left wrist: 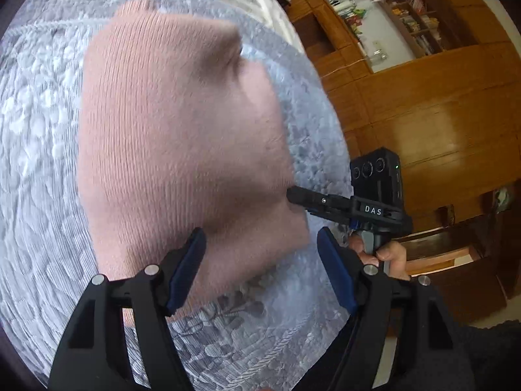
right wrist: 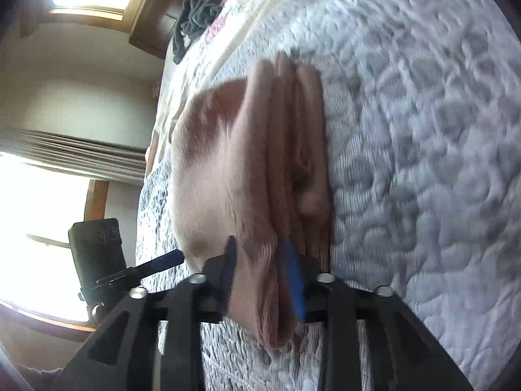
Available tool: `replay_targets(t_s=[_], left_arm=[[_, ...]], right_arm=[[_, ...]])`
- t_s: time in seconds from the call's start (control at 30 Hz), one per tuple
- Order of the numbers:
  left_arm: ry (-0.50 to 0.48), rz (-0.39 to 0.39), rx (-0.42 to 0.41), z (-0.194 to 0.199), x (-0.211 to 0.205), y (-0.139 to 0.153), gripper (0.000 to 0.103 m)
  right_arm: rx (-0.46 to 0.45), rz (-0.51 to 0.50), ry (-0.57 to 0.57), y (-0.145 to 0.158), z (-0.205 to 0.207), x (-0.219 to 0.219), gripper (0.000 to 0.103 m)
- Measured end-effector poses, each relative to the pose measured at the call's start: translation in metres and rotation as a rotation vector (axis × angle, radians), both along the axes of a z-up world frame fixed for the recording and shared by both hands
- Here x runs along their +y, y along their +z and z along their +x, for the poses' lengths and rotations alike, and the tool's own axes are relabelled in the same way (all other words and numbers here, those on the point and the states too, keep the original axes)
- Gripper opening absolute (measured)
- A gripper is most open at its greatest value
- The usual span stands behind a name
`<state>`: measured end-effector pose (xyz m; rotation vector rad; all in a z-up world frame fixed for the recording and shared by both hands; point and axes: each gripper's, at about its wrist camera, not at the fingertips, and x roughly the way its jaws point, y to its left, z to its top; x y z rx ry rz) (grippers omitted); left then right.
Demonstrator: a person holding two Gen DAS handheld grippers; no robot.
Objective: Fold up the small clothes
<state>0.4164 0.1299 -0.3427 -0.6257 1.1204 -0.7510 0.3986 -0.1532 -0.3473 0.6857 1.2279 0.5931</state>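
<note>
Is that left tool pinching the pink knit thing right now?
No, the left gripper is open, the pink garment lying untouched between its fingers.

The bed (left wrist: 49, 130) is seen from very close in both views. The left view is aimed toward the wooden cupboards (left wrist: 439, 114); the right view toward a window (right wrist: 39, 211). The pink cloth (left wrist: 179, 130) is shared.

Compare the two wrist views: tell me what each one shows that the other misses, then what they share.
Only the left wrist view shows the open left claw, the wooden cabinets and the hand holding the other tool. Only the right wrist view shows the right claw shut on folded layers, a dark garment and windows. Both show the pink knit garment on the quilted bedspread.
</note>
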Motion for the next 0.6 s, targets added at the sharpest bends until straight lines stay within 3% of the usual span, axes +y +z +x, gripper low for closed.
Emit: replay_targets(t_s=[0.07,0.17,0.2,0.23,0.3,0.37,0.47,0.53,0.57,0.6], left_arm=[[0.043,-0.007,-0.026,0.012,0.015,0.011,0.071],[0.076,-0.011,-0.020,0.031,0.031,0.011,0.074],[0.077,0.006,-0.006,0.035,0.034,0.007,0.074],[0.071,0.023,0.019,0.040,0.032,-0.002,0.074],[0.054,0.027,0.057,0.048,0.032,-0.017,0.074],[0.033,0.032,0.059,0.049,0.032,-0.023,0.073],[0.035,0.009,0.063,0.057,0.035,-0.009,0.073],[0.038,-0.055,-0.004,0.064,0.045,0.015,0.072],[0.039,-0.064,-0.036,0.069,0.046,0.025,0.072],[0.035,-0.068,-0.054,0.076,0.048,0.031,0.072]], right_arm=[[-0.021,-0.016,-0.031,0.009,0.018,0.003,0.054],[0.057,-0.014,0.024,-0.002,0.043,0.027,0.055],[0.080,-0.025,0.050,-0.009,0.046,0.037,0.029],[0.071,-0.056,0.082,-0.009,0.048,0.039,0.027],[0.059,-0.093,0.022,-0.006,0.049,0.023,0.017],[0.102,-0.045,-0.047,-0.018,0.046,-0.001,0.016],[0.096,-0.035,-0.013,-0.014,0.045,0.002,0.019],[0.080,-0.022,-0.004,0.003,0.059,0.010,0.026],[0.043,-0.035,-0.026,0.015,0.063,0.006,0.033],[0.014,-0.049,-0.048,0.025,0.070,0.005,0.049]])
